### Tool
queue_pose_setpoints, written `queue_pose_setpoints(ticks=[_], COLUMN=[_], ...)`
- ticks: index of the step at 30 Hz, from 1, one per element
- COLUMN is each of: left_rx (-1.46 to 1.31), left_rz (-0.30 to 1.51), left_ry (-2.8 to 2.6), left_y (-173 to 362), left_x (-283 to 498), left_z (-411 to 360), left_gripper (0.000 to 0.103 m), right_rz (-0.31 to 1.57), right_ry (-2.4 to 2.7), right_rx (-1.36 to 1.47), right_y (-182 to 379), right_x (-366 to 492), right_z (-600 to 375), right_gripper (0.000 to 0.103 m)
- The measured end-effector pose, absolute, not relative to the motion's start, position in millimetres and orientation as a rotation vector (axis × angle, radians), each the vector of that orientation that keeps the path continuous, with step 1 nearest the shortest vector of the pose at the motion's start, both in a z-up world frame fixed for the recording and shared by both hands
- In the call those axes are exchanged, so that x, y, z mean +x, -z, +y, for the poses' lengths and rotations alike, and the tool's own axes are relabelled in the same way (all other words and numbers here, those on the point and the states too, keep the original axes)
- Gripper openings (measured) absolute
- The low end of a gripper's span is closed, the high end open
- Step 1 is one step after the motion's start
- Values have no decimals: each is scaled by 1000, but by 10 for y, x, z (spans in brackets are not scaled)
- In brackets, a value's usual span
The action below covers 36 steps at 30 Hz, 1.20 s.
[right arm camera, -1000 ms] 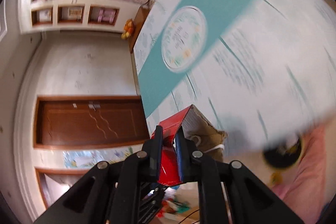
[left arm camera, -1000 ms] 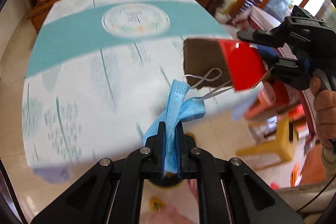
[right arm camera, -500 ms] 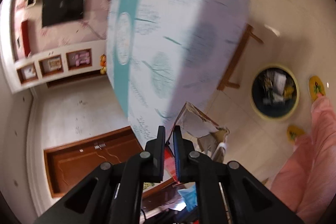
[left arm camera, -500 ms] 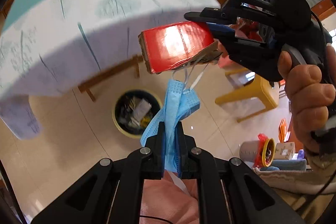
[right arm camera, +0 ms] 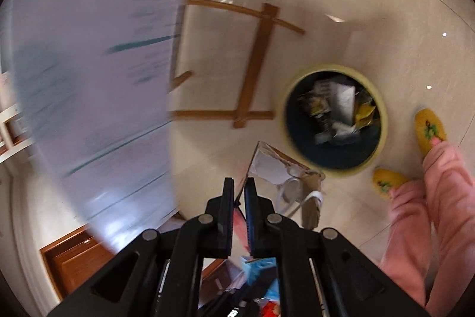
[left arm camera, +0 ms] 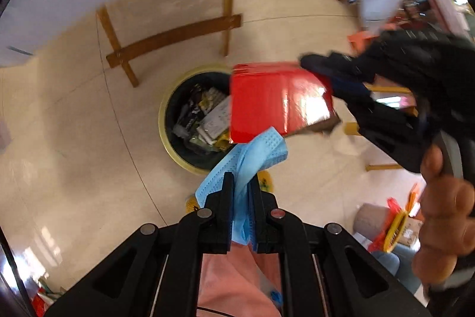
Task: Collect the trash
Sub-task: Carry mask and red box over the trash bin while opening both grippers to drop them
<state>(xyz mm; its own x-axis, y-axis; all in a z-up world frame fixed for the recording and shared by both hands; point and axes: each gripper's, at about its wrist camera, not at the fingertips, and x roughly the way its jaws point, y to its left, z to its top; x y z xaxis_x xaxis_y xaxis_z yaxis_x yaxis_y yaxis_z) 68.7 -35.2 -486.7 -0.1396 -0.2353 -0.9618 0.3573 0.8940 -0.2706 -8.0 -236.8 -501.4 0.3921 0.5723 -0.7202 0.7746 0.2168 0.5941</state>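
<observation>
My left gripper is shut on a crumpled blue face mask and holds it above the floor, near the rim of a round bin with a yellow rim, partly full of wrappers. My right gripper comes in from the right, shut on a flattened red carton that hangs over the bin's right side. In the right wrist view the gripper grips the carton's torn edge, with white mask loops dangling; the bin lies ahead to the right.
The table's wooden legs and crossbars stand just behind the bin, under the hanging tablecloth. The person's pink trousers and yellow slippers are beside the bin. Stools and clutter lie at the right on the tiled floor.
Both grippers have swung down from the tabletop toward the floor. The bin is now much closer and sits directly below the red carton and the mask. Both grips are unchanged.
</observation>
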Motion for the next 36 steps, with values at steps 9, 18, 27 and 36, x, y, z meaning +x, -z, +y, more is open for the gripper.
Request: queue_pose_setpoints(ticks=[9,18,27,36], left_rx=[112,97,72,13], left_rz=[1730,1799,1775,1662], left_ry=[459,465,394,297], left_y=[6087,6409,6363,6251], left_x=[826,758,851,949], left_z=[-539,-570,-508,-257], left_gripper=[10,23,61,61], right_rz=[1537,1630,1704,1703], right_ry=[314,308,268,218], right_rx=[1418,1392,1170,955], right_y=[6272,6508,6450,6376], right_x=[24,-97,19,32], right_z=[-2456,-2359,-2242,-2130], right_gripper=[18,28,28,28])
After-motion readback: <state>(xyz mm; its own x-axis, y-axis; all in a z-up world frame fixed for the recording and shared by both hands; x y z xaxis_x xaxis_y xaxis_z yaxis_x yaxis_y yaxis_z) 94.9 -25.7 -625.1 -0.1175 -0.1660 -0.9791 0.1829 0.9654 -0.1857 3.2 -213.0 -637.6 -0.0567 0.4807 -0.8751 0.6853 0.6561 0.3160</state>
